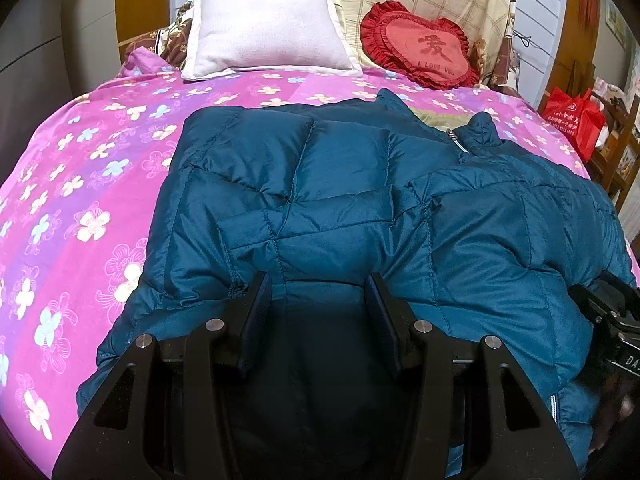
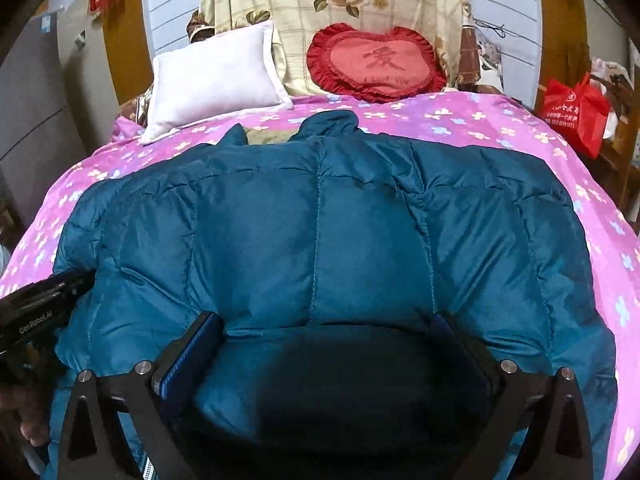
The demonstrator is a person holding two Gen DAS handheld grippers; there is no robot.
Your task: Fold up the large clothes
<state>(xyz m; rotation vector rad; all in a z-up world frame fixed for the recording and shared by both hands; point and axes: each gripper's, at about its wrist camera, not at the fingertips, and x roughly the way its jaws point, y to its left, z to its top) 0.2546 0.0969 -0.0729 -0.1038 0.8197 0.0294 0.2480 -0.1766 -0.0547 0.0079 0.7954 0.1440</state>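
Note:
A teal quilted down jacket (image 1: 352, 200) lies spread on the bed, collar toward the pillows, its sleeves folded in over the body. It also fills the right wrist view (image 2: 320, 232). My left gripper (image 1: 318, 292) is open, its fingers straddling the jacket's near hem on the left side. My right gripper (image 2: 328, 332) is open wide over the near hem on the right side. Neither gripper holds the fabric. The right gripper's body shows at the right edge of the left wrist view (image 1: 612, 320); the left gripper's body shows at the left edge of the right wrist view (image 2: 36, 312).
The bed has a pink flowered cover (image 1: 80, 184). A white pillow (image 1: 268, 32) and a red heart cushion (image 1: 420, 48) lean at the headboard. A red bag (image 1: 572, 120) stands beside the bed on the right. A grey cabinet (image 2: 32, 112) stands at the left.

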